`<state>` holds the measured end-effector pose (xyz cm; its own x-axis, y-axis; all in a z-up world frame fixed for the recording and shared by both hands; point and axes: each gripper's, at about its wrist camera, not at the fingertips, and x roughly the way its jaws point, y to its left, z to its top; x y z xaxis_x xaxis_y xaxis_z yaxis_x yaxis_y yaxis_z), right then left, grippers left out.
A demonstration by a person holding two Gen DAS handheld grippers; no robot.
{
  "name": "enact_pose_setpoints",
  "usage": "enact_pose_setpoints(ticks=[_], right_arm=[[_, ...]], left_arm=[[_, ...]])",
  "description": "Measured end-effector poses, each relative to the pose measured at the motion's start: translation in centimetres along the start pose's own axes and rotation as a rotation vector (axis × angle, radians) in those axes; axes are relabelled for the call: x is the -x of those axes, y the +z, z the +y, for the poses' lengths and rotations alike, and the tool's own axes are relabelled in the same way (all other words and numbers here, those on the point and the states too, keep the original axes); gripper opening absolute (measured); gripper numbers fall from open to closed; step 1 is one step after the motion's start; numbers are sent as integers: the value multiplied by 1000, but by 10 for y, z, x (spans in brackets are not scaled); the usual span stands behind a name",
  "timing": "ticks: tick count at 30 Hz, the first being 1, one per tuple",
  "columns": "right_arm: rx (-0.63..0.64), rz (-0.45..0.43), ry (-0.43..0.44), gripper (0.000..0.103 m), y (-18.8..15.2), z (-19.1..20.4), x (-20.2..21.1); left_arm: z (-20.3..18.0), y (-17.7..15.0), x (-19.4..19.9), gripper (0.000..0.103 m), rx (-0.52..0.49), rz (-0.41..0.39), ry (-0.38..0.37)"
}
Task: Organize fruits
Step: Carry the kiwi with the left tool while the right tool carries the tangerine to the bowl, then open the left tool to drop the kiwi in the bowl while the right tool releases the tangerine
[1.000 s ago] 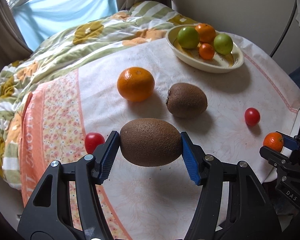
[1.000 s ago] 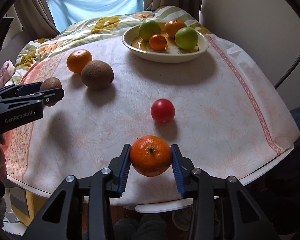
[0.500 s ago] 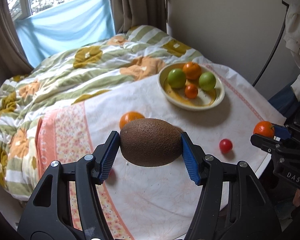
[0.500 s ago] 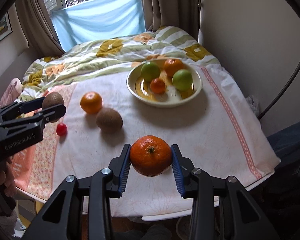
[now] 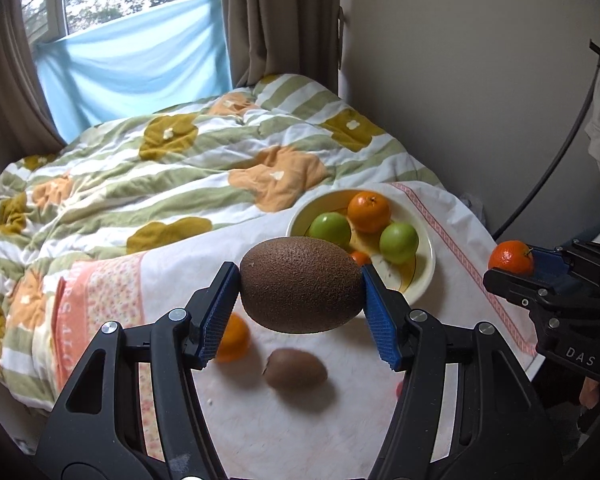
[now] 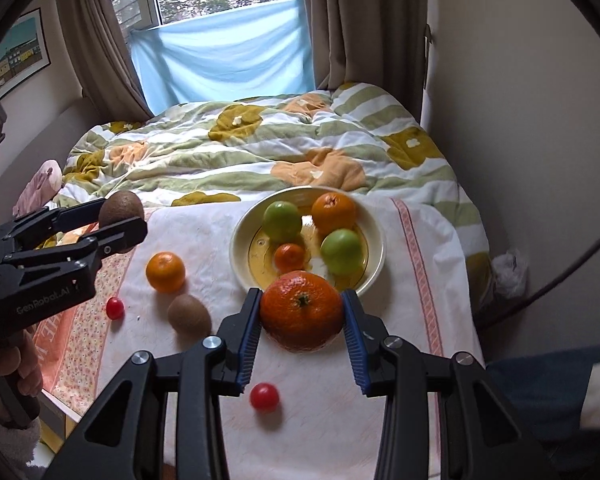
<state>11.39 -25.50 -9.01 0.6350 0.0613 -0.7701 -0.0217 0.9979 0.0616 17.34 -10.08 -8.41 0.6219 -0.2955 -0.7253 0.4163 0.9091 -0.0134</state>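
Note:
My left gripper is shut on a brown kiwi, held high above the table. My right gripper is shut on a small orange mandarin, held above the table in front of the cream bowl. The bowl holds two green apples, an orange and a small mandarin. On the white cloth lie another orange, a second kiwi and two red cherry tomatoes. The right gripper with its mandarin shows at the right of the left wrist view.
The round table with its white cloth stands against a bed with a green, yellow and orange floral quilt. A wall is on the right. A window with curtains is behind the bed.
Both grippers have risen well above the table with their fruit still held. The table and bowl now look smaller and lower, and more of the bed and window shows.

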Motion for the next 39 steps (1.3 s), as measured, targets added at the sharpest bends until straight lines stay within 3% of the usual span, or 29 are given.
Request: enact_pose_setpoints(ticks=[9,19,25,29,39], right_arm=[[46,52,57,36,24,-43,-48],[52,117,105,36,27,-72,-91],[33,141,124,36,22,-76,-102],[19,153,124,36,19,-76,-104],[9,159,112,36,15,-77,-102]], left_arm=[[-26,21,-75,65,12,69,14],[-31,15,-143,65,5,158,40],[-29,11,-151,68,-3,183,30],[-28,14,-148,101,-23,165,32],[-20,19,-116,103,-40,118,33]])
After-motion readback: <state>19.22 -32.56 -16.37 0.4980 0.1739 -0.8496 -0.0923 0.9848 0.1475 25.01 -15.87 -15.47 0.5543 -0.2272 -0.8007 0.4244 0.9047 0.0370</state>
